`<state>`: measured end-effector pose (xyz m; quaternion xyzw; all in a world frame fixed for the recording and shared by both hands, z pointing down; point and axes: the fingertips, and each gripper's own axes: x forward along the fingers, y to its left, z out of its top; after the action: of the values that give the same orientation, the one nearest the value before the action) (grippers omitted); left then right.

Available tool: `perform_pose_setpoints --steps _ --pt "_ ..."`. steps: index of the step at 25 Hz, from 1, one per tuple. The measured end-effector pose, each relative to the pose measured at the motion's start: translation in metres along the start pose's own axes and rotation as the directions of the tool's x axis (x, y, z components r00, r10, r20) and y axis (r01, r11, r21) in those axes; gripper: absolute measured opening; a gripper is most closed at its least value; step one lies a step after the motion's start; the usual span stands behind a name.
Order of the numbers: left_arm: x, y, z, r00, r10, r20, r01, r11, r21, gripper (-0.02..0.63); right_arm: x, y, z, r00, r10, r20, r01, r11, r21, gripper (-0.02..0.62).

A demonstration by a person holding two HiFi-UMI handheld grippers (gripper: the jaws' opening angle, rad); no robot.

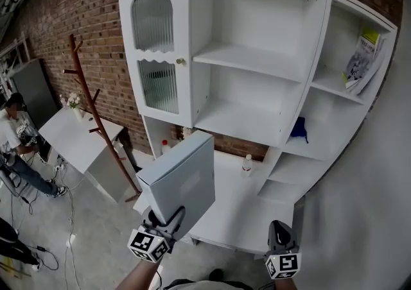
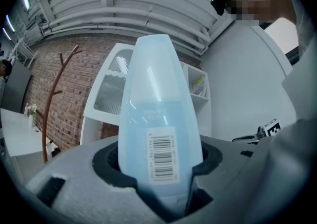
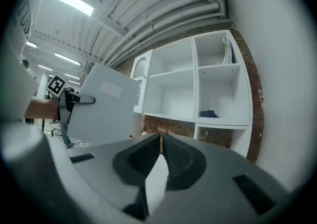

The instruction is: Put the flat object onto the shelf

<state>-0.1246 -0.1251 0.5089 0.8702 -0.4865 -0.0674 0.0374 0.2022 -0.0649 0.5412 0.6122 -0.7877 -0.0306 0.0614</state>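
You have two grippers in view: one left gripper [image 1: 166, 215] and one right gripper [image 1: 279, 227]. There is one flat blue case [image 1: 186, 179], and it carries one barcode label [image 2: 162, 152]. You see one white shelf unit [image 1: 250, 59] with one door [image 1: 154, 58], which has two ribbed glass panes and one knob [image 1: 180, 61]. Inside the unit are one blue cloth [image 1: 299, 129] and, as it seems, two booklets [image 1: 363, 58]. On the lower board stands one small clear bottle [image 1: 247, 165]. At the left you count one wooden coat stand [image 1: 90, 106], one white table [image 1: 70, 141], one small vase of flowers [image 1: 74, 102] and one person [image 1: 8, 138].
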Motion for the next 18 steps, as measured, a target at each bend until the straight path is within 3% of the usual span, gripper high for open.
perform_pose_setpoints --steps 9,18 --pt "0.055 -0.02 0.02 1.0 -0.001 0.02 0.0 0.999 0.048 0.279 0.02 -0.039 -0.003 1.0 0.025 0.006 -0.025 1.0 0.014 0.034" --pt "0.087 -0.016 0.046 0.998 0.002 0.062 -0.006 0.999 0.054 0.279 0.032 -0.032 0.001 0.999 0.037 0.012 -0.038 0.999 0.031 0.034"
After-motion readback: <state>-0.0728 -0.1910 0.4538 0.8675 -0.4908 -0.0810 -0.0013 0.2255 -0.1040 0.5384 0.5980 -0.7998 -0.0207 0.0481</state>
